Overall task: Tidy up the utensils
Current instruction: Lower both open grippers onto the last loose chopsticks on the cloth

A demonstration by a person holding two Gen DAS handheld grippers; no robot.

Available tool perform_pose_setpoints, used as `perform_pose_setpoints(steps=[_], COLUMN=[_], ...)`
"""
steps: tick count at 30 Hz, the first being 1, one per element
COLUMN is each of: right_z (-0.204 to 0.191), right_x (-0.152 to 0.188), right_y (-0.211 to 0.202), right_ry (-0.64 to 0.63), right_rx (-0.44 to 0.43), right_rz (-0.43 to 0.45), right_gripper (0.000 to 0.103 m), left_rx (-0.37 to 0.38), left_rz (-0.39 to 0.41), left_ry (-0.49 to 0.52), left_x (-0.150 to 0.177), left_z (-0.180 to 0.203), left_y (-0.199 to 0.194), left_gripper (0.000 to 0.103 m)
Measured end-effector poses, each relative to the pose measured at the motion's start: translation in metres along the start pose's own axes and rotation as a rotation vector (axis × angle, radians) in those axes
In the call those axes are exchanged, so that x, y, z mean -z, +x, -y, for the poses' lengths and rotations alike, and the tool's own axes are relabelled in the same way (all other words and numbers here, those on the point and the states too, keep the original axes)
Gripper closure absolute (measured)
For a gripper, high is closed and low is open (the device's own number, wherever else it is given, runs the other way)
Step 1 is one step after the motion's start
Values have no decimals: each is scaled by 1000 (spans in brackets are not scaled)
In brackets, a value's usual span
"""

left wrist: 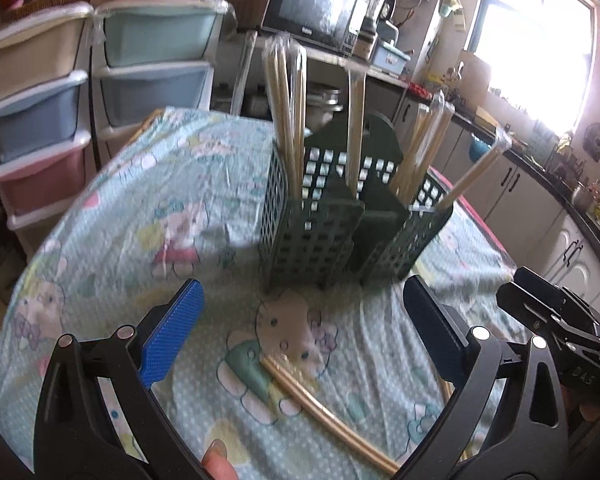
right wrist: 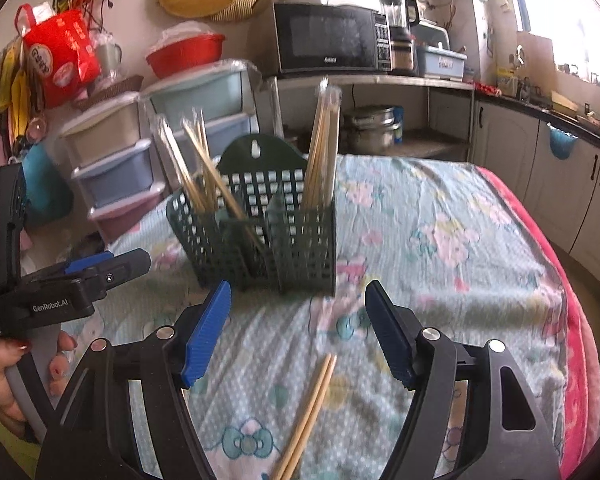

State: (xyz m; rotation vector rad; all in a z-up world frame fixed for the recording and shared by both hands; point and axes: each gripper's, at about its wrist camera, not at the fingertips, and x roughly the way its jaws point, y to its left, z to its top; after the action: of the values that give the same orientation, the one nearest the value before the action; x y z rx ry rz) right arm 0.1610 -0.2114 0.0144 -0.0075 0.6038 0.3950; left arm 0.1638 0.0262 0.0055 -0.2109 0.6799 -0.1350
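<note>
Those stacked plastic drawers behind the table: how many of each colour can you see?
cream drawer: 1
teal drawer: 1
blue drawers: 2
pink drawer: 1
Total: 5
The table hides anything lower in the stack with the teal drawer.

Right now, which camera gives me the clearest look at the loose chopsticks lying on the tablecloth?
The right wrist view: the chopsticks lie bare and sharp between the open jaws, ends pointing toward the green utensil basket. The left wrist view shows chopsticks too, blurrier and partly cut off at the frame's bottom.
</note>
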Motion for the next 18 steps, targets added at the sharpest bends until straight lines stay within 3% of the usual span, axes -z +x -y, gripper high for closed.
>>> perform_pose_setpoints(steps=[5,9,14,18], right_z=[2,4,7,11], right_x=[14,25,35,39], right_y=[12,25,41,51], right_ry=[4,13,29,53], right_rx=[-11,-23,-29,-36], right_rz=[-77,-148,-225,-268], right_gripper=[42,54,63,66], left_rx=[12,40,86,115], left_rz=[-65,-132,-226,-281], left_ry=[-9,-29,-43,-62], left_x=[16,28,44,51], left_z=[-4,-8,-9,-10], left_y=[8,16,29,38], left_gripper=[11,13,38,44])
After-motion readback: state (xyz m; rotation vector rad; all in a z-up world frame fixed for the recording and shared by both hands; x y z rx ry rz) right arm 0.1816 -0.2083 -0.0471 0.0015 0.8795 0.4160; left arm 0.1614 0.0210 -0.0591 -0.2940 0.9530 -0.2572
